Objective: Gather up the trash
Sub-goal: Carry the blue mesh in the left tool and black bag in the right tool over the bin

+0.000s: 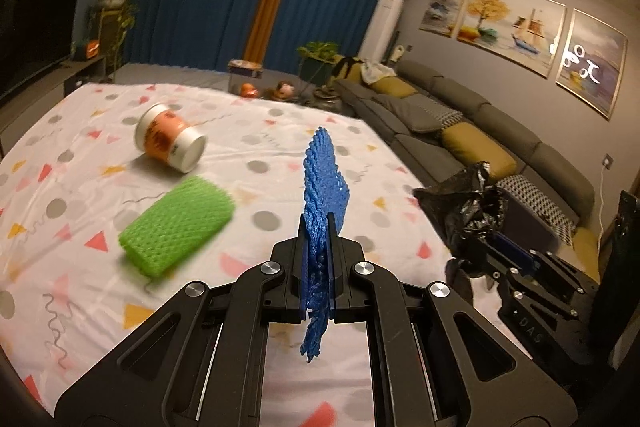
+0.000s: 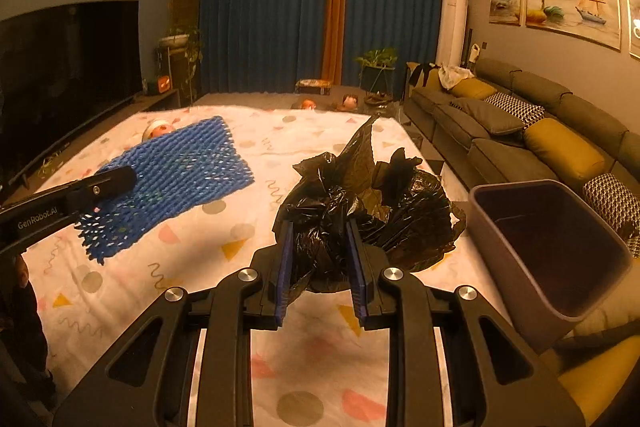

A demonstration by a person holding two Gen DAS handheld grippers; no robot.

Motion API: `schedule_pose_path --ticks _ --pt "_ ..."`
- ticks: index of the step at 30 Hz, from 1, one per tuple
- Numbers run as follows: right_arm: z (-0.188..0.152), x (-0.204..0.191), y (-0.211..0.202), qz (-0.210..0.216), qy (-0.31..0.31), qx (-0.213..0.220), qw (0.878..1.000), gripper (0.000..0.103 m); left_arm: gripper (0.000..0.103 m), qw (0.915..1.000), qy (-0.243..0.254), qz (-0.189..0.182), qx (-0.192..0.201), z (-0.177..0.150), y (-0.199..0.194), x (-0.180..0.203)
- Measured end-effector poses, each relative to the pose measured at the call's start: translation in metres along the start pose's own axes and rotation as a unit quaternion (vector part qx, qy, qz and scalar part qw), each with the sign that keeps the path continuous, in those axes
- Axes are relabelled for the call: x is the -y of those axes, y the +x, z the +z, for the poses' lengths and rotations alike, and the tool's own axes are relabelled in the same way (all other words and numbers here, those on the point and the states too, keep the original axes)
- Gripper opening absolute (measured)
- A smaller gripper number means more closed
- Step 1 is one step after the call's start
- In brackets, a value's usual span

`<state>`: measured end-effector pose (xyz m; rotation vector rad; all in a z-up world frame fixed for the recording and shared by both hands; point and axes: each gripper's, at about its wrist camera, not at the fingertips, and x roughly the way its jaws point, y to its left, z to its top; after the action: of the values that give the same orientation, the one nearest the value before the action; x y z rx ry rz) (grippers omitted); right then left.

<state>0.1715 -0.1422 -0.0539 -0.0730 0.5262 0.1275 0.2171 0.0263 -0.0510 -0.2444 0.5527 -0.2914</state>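
My left gripper is shut on a blue foam net sleeve, which stands on edge above the patterned sheet; in the right wrist view the same blue net hangs flat from the left gripper. My right gripper is shut on a crumpled black plastic bag, its pads pressing the bunched plastic. From the left wrist view the black bag and right gripper sit at the right. A green foam net and a tipped orange-and-white cup lie on the sheet.
A grey-purple bin stands open at the right edge of the sheet-covered surface. A grey sofa with yellow cushions runs along the right. A dark TV is at the left, blue curtains behind.
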Motion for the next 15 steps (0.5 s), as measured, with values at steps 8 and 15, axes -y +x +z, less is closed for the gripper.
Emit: schedule_pose_path --ticks 8,15 --pt "-0.002 0.033 -0.028 -0.003 0.022 0.033 0.999 0.026 0.006 0.9985 0.041 -0.036 0.003 0.006 0.0 0.058" --pt "-0.003 0.079 -0.047 -0.034 0.055 0.057 0.996 0.026 0.006 0.9944 0.072 -0.077 0.0 0.008 0.016 0.12"
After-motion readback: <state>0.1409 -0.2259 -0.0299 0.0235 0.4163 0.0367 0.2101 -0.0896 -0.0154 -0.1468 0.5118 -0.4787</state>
